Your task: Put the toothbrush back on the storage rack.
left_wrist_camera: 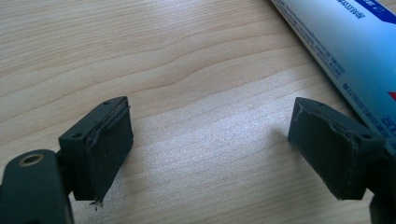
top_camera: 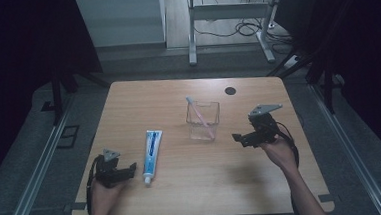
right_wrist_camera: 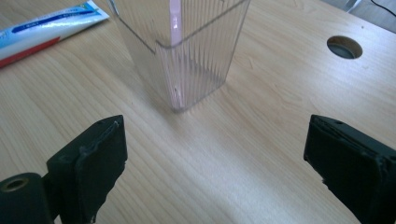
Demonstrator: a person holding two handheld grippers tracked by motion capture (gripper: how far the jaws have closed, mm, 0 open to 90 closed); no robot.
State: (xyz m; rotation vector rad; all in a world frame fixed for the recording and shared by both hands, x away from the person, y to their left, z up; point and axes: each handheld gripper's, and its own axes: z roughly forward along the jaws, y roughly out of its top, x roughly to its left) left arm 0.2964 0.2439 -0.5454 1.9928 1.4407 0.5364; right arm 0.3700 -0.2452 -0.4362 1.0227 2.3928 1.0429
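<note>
Two grippers are waiting over the worktop [top_camera: 183,188] and neither one is holding anything. The left gripper [top_camera: 132,169] is resting low near the front edge, its fingers [left_wrist_camera: 109,144] spread wide, and the toothpaste tube [top_camera: 152,154] is lying flat just beside it, cap towards the person. In the left gripper view the tube [left_wrist_camera: 345,46] is passing close by the outer finger, but I cannot tell if it is touching it. The right gripper [top_camera: 240,139] is hanging a little above the wood, fingers [right_wrist_camera: 100,158] also spread, and it is pointing at the clear ribbed cup [top_camera: 203,121] standing near the middle.

A pink toothbrush [top_camera: 198,112] is leaning inside the cup already, head up, so I am guessing this part is done. The tube is untouched on the wood, so taking it up, and maybe putting it in the cup too, is what seems to be left.

About the writing: the tube is white and blue with a red stripe, and small print is running along it, but it is too blurred to read. No brand name is coming out clearly.
</note>
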